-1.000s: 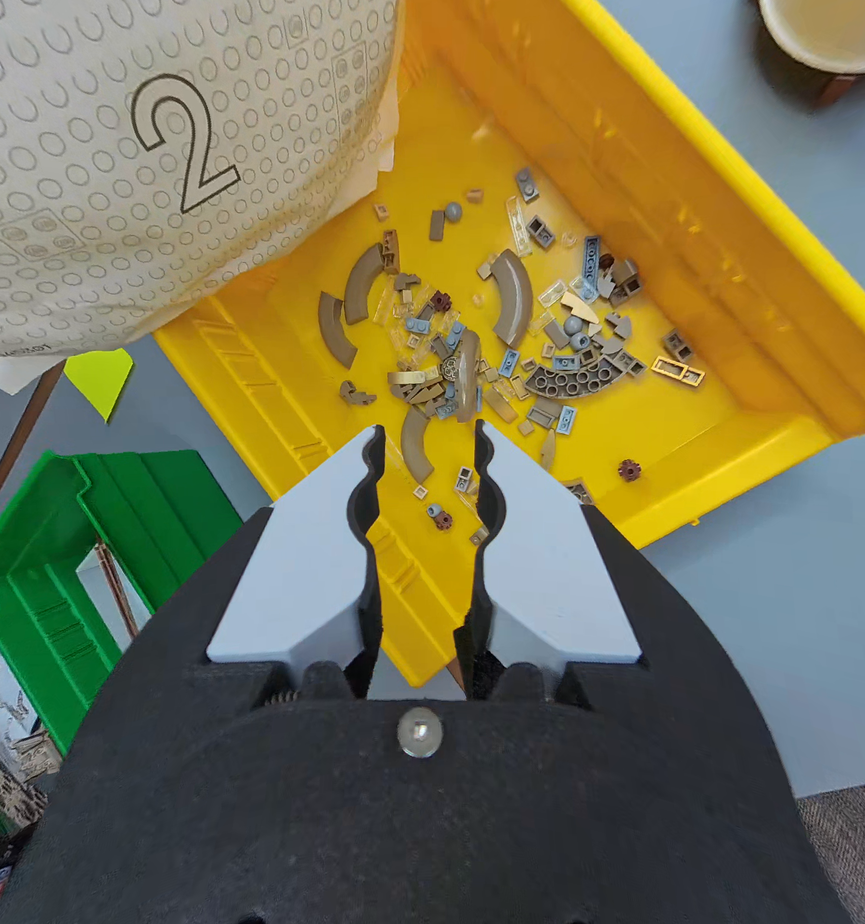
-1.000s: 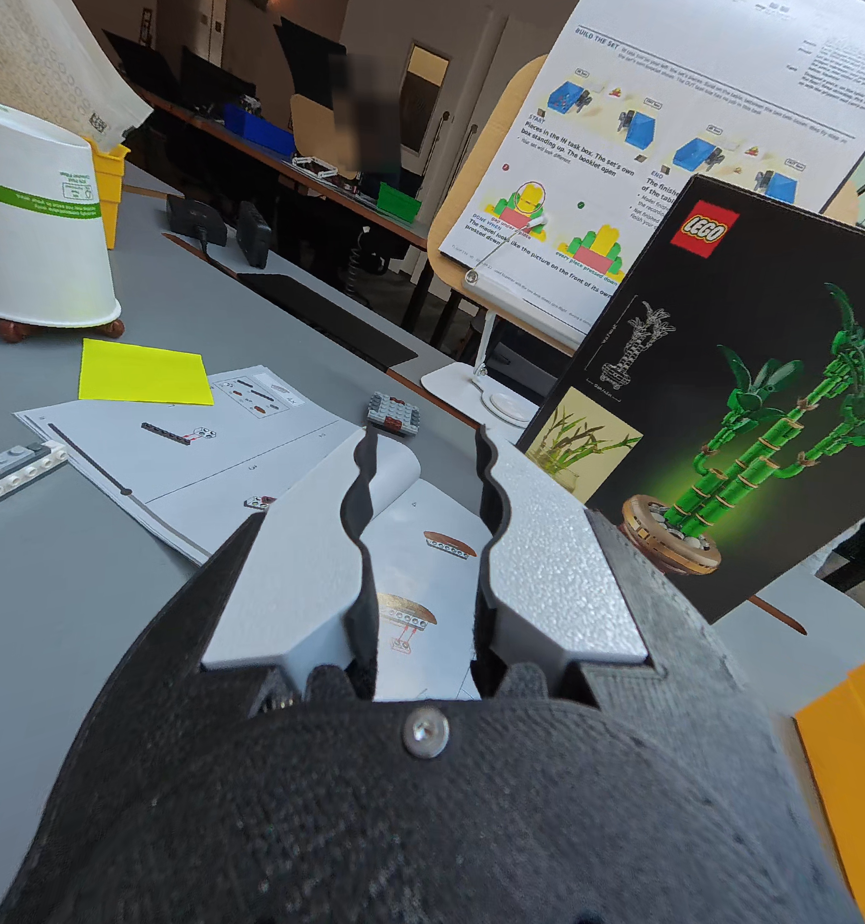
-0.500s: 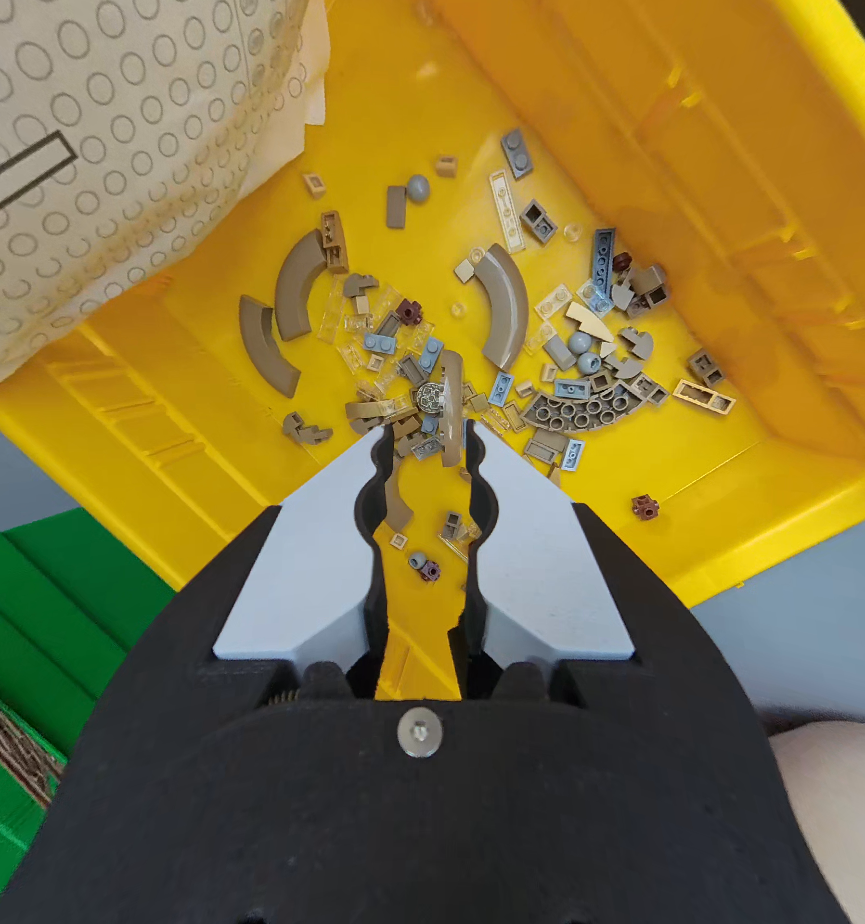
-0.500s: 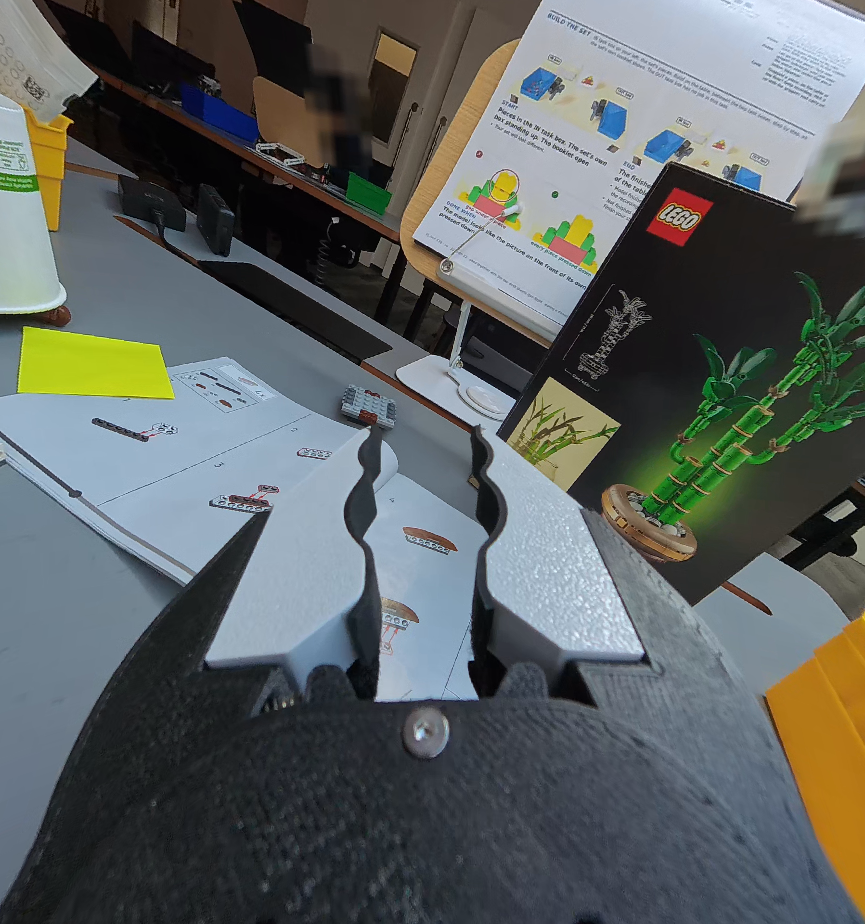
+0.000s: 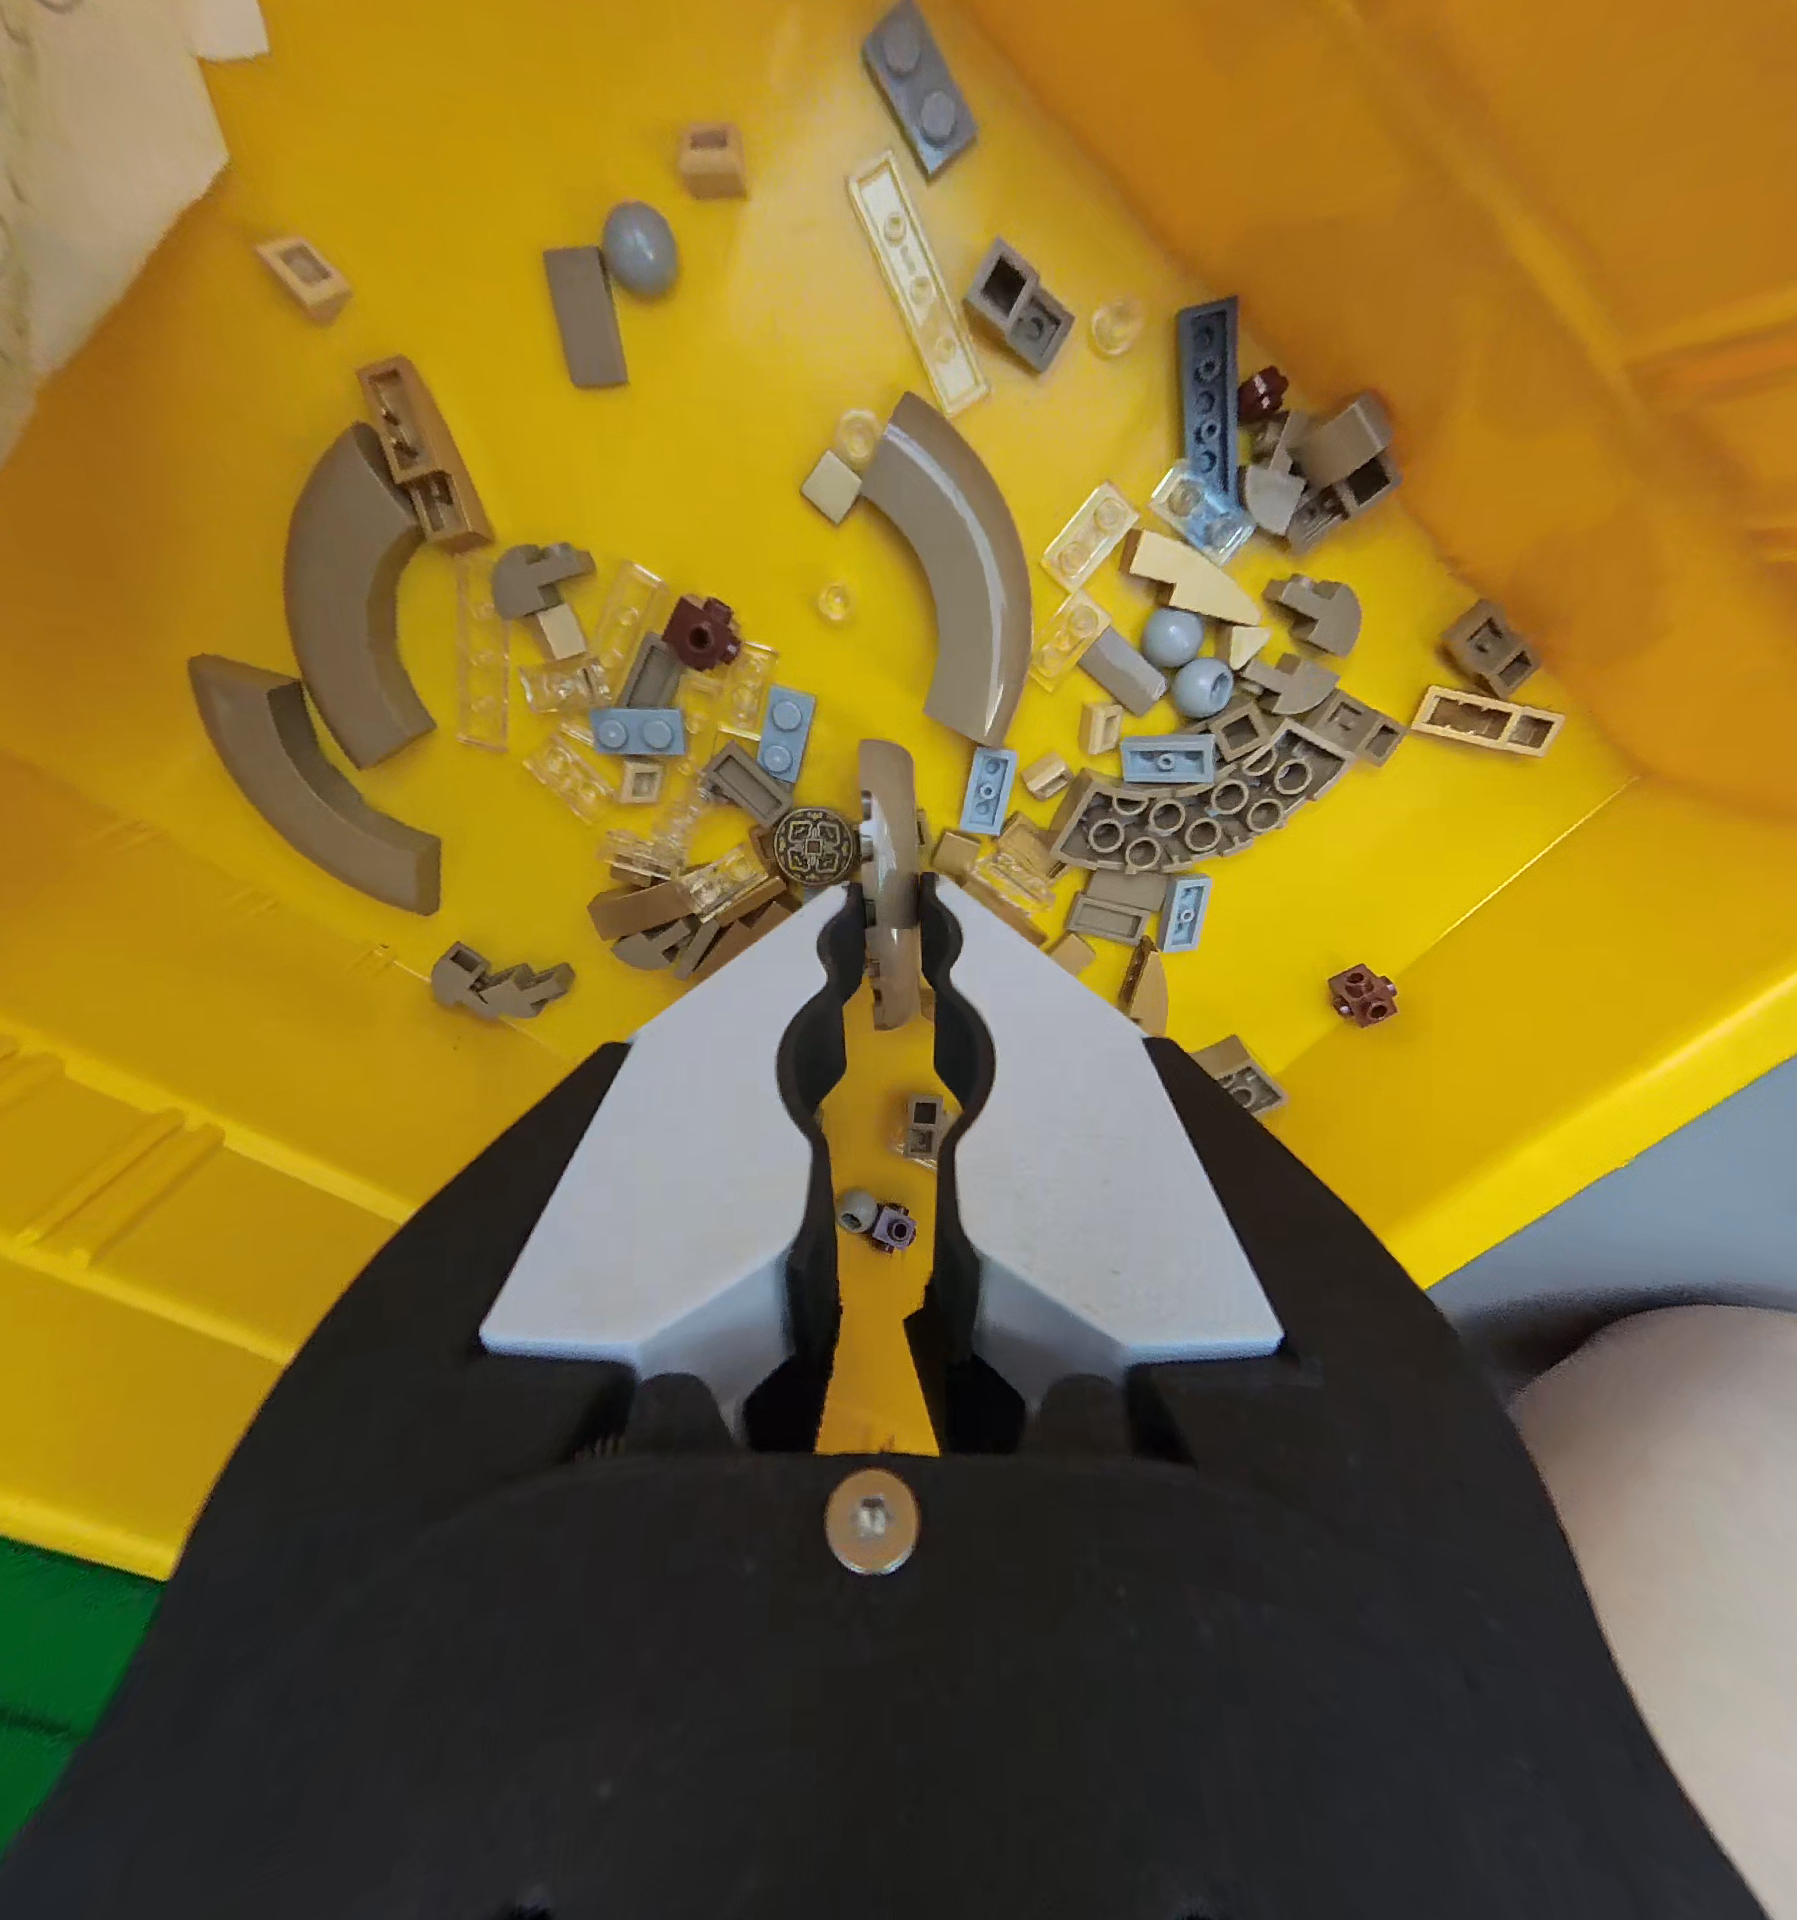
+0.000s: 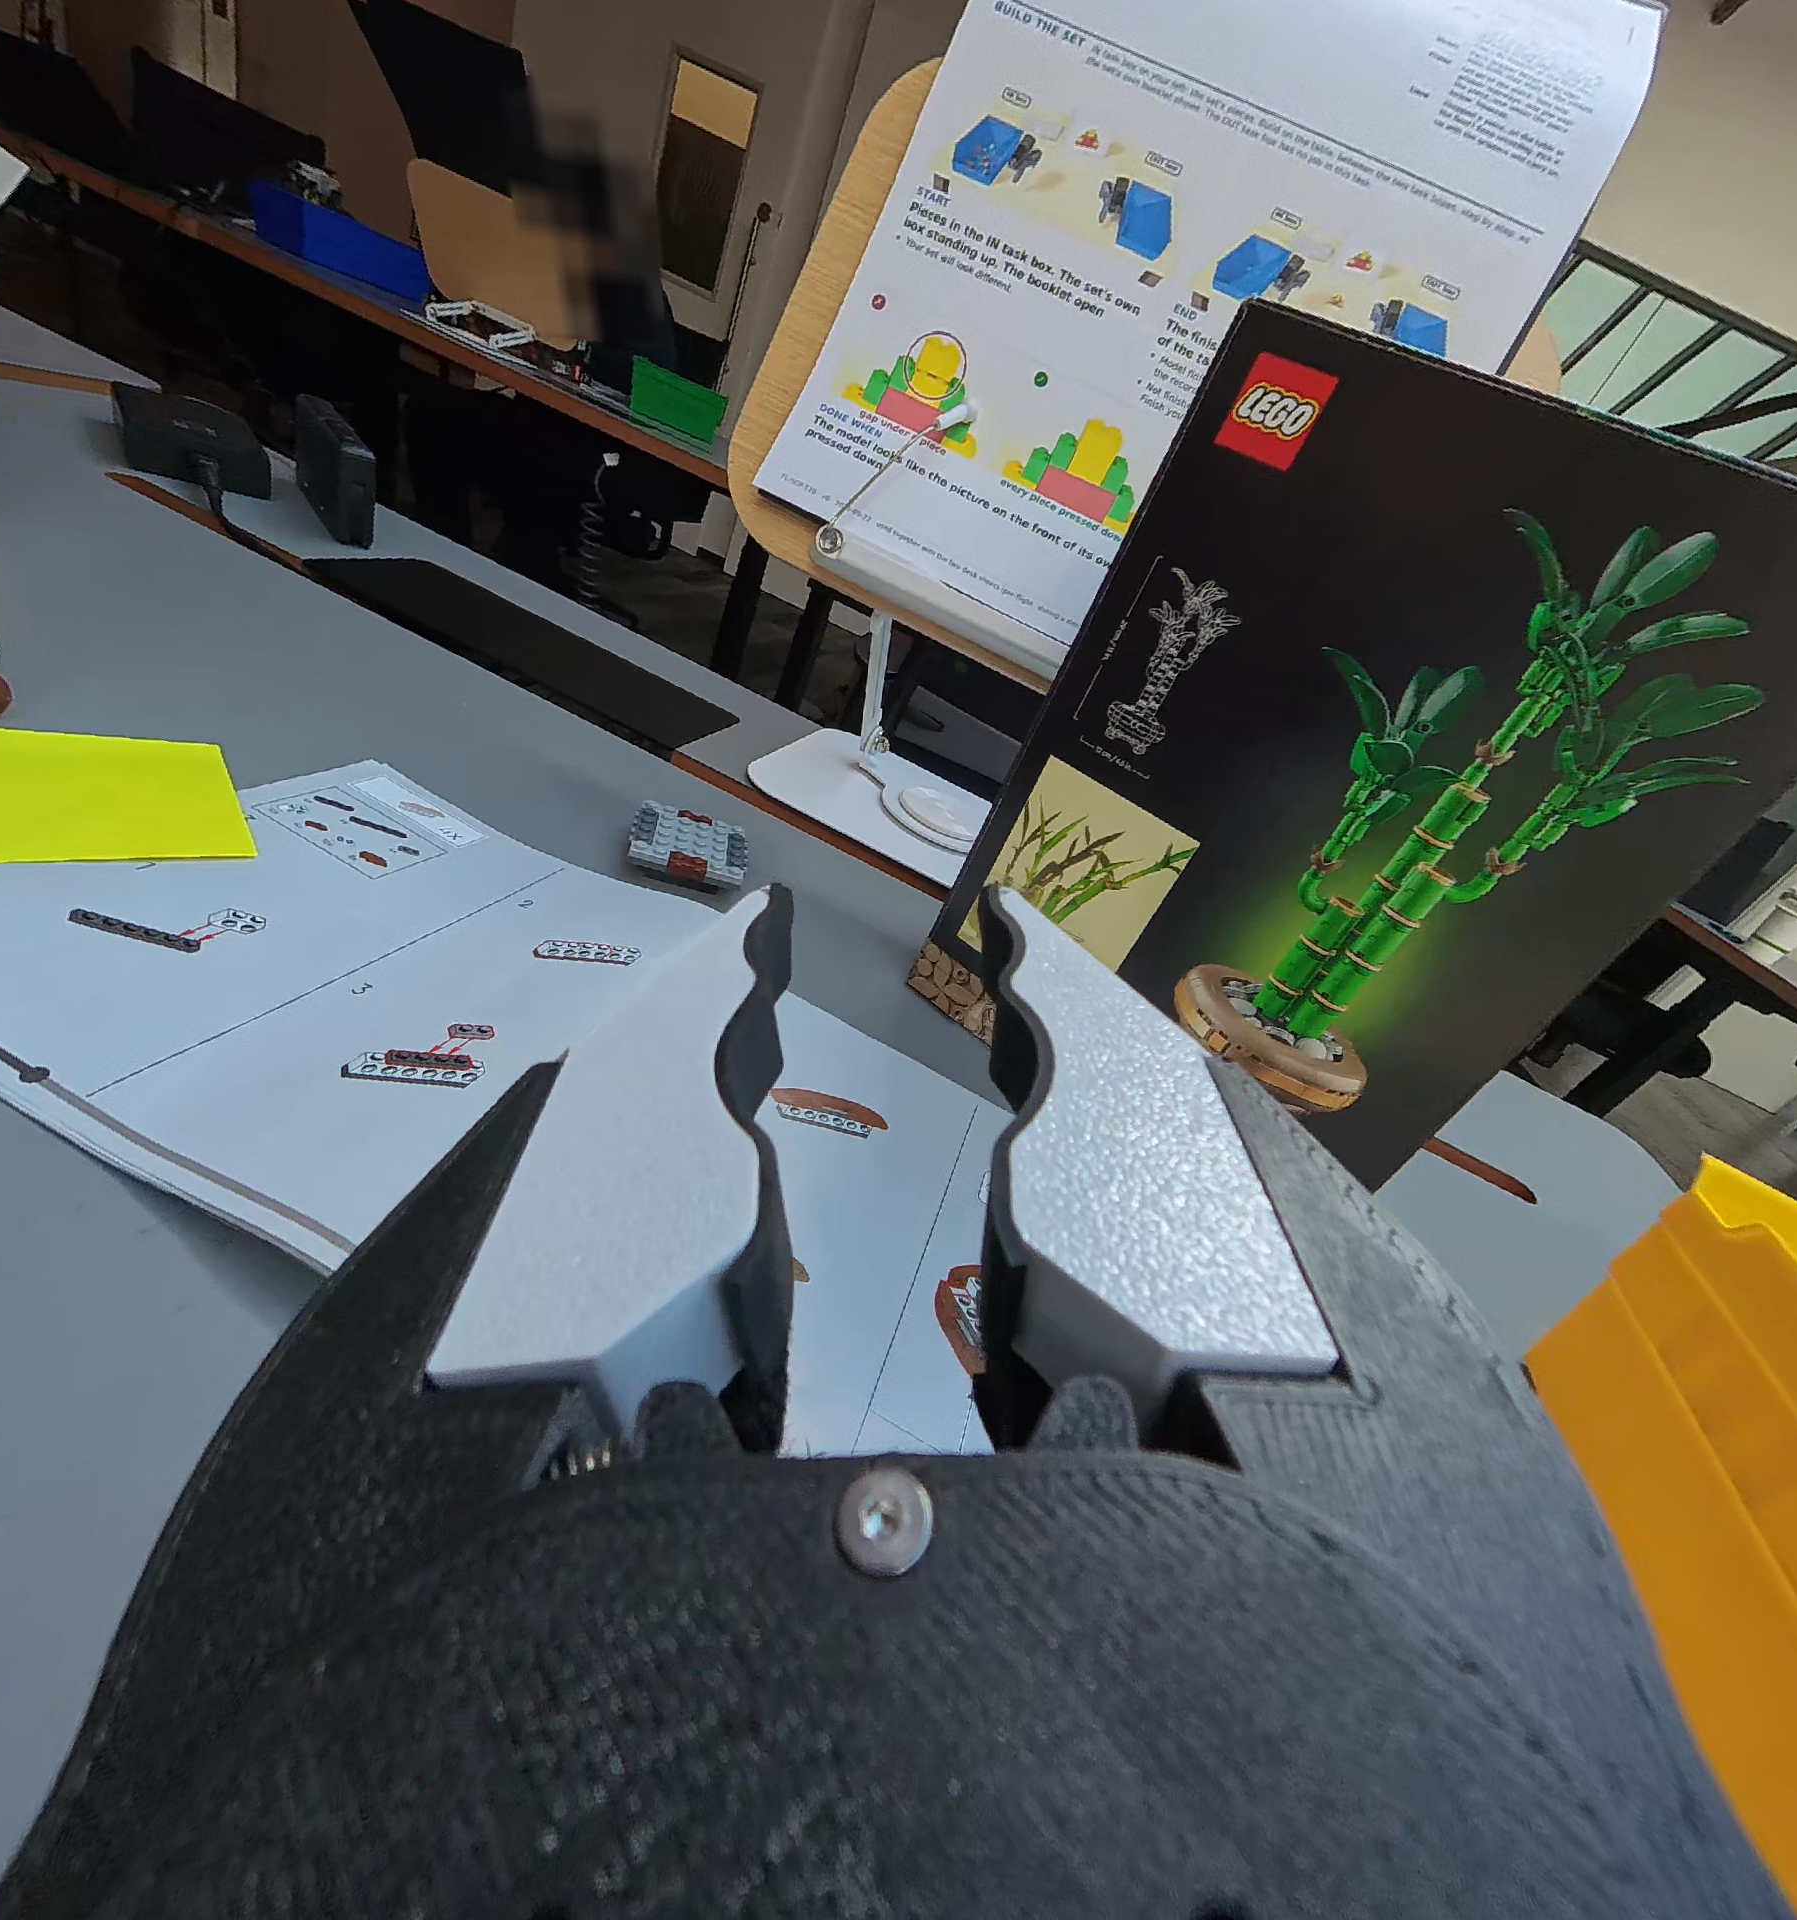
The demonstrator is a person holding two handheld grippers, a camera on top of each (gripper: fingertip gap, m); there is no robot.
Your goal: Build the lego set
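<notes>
In the left wrist view my left gripper (image 5: 889, 914) is down in the yellow bin (image 5: 250, 1164), shut on a tan curved lego piece (image 5: 889, 831) that stands on edge between the pads. Many loose tan, grey, blue and clear pieces lie around it, with a round dark printed tile (image 5: 817, 847) just left of the tips. In the right wrist view my right gripper (image 6: 883, 914) is open and empty above the open instruction booklet (image 6: 354, 997). A small grey and brown lego assembly (image 6: 688, 844) sits on the table just beyond the booklet.
The lego set box (image 6: 1445, 748) stands upright to the right of my right gripper. A yellow bin corner (image 6: 1725, 1371) is at the right edge. A yellow sheet (image 6: 83, 795) lies left. A green bin (image 5: 0, 1662) shows at lower left in the left wrist view. Some 60 cm of space lies between my two pairs of fingers.
My left gripper moved down into the yellow bin and its jaws closed on the tan curved piece. My right gripper stayed open and drifted slightly over the booklet.
</notes>
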